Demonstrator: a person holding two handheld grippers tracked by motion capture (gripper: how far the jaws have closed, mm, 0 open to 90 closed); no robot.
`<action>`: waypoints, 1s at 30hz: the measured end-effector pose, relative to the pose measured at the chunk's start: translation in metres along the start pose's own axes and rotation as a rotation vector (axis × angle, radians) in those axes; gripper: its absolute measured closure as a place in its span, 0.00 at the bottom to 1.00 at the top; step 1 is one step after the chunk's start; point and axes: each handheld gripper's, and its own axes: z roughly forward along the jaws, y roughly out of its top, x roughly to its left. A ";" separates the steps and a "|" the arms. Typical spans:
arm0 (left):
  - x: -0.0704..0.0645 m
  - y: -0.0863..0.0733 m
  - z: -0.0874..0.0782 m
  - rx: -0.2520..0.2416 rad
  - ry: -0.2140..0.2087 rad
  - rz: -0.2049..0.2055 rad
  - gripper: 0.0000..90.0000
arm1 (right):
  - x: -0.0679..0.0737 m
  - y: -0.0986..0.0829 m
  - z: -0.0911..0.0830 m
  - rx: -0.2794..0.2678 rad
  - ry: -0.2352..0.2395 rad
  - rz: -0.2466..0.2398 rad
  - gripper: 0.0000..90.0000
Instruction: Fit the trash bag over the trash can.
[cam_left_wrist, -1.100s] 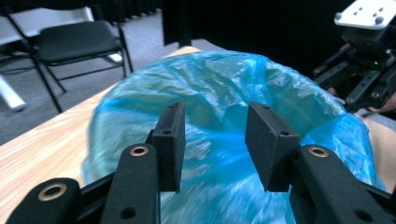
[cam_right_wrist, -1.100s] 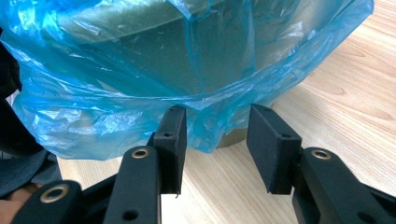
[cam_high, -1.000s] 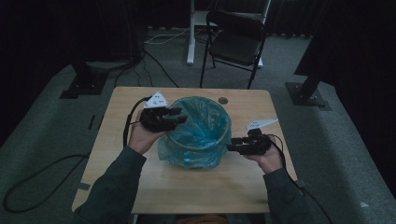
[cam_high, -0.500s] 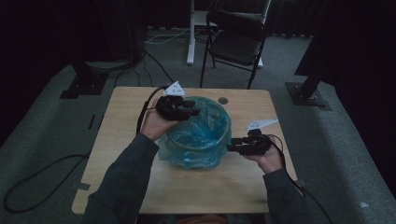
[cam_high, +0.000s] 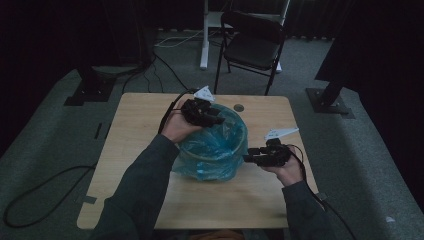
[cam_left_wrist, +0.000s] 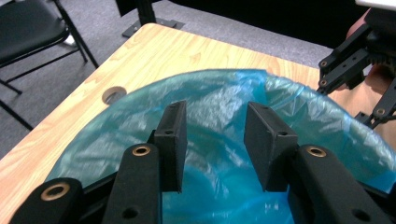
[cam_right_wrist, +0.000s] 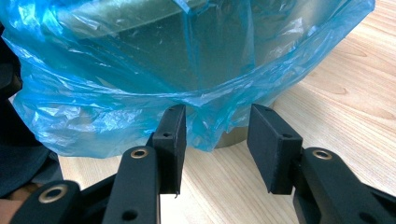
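A small bin lined with a blue plastic bag stands at the middle of the wooden table. My left gripper hovers over the bin's far-left rim, open, with nothing between its jaws; below them lies the bag's mouth. My right gripper is open at the bin's right side, low by the table. In the right gripper view the bag's loose hem hangs just beyond the open jaws, over the bin's wall.
A round cable hole sits in the table behind the bin. A black folding chair and a white desk leg stand beyond the table. Cables lie on the grey carpet at left.
My left gripper has moved from the bin's left side up and away, over the far rim. The right gripper has stayed in place.
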 end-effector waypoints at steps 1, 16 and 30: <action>0.000 0.002 0.001 -0.005 -0.009 0.001 0.66 | 0.000 0.000 0.000 0.001 0.000 -0.001 0.63; -0.004 0.003 0.047 0.257 0.010 0.087 0.68 | -0.002 -0.002 0.000 0.004 -0.002 0.010 0.63; -0.010 0.000 0.071 0.441 0.048 0.160 0.67 | -0.001 -0.002 -0.001 0.000 0.000 0.008 0.63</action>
